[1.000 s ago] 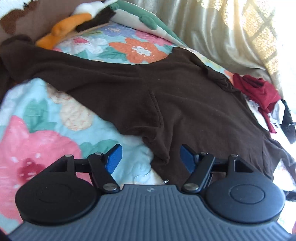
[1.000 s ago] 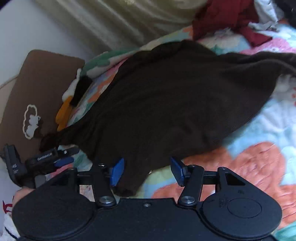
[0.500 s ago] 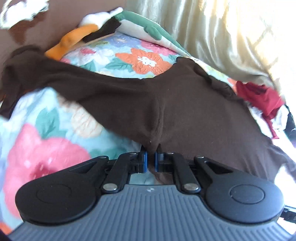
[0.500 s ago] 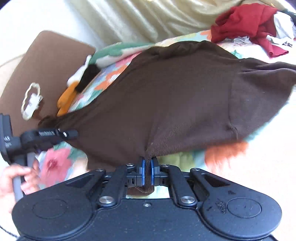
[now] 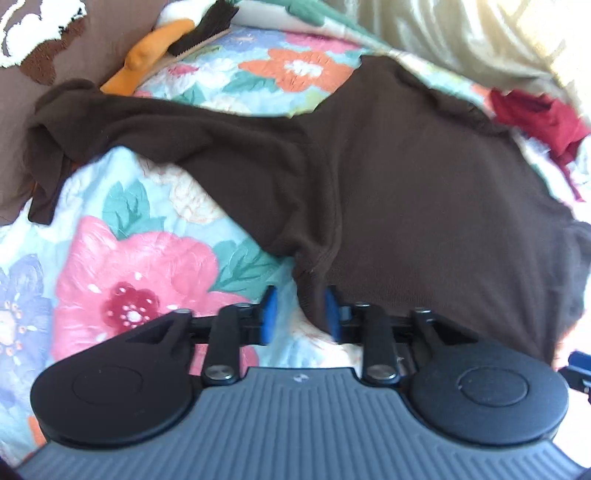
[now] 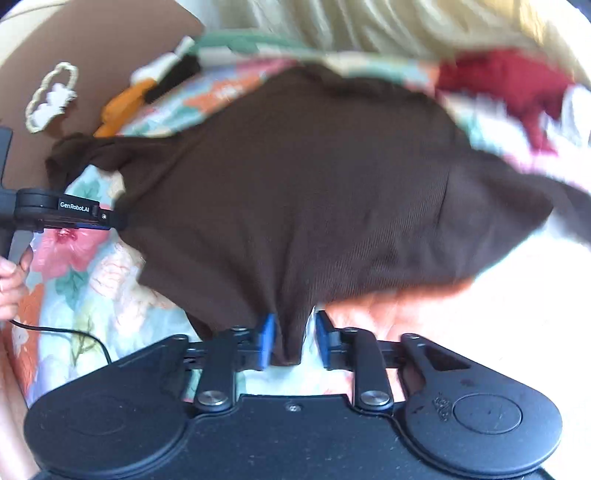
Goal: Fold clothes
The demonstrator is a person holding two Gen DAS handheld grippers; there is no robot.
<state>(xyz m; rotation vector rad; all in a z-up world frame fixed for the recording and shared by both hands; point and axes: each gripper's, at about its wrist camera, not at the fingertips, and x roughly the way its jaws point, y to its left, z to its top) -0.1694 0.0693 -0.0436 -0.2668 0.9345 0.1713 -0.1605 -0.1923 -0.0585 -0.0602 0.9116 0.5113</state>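
Note:
A dark brown long-sleeved top [image 5: 406, 166] lies spread on a floral quilt [image 5: 122, 258]; one sleeve stretches to the far left. It also shows in the right wrist view [image 6: 314, 184]. My left gripper [image 5: 299, 314] is open, its blue pads either side of the hem's left corner, no longer pinching it. My right gripper [image 6: 291, 339] is open too, with the hem's other corner hanging loose between its pads. The left gripper also shows at the left edge of the right wrist view [image 6: 74, 214].
A red garment [image 5: 539, 118] lies in a pile at the far right, also in the right wrist view [image 6: 509, 88]. A brown pillow [image 5: 55, 40] and an orange plush toy [image 5: 147, 62] sit at the head. A pale curtain [image 5: 461, 29] hangs behind.
Both grippers closed on the hem corners half a second ago and have now opened, releasing the cloth. The top has been drawn flatter and nearer.

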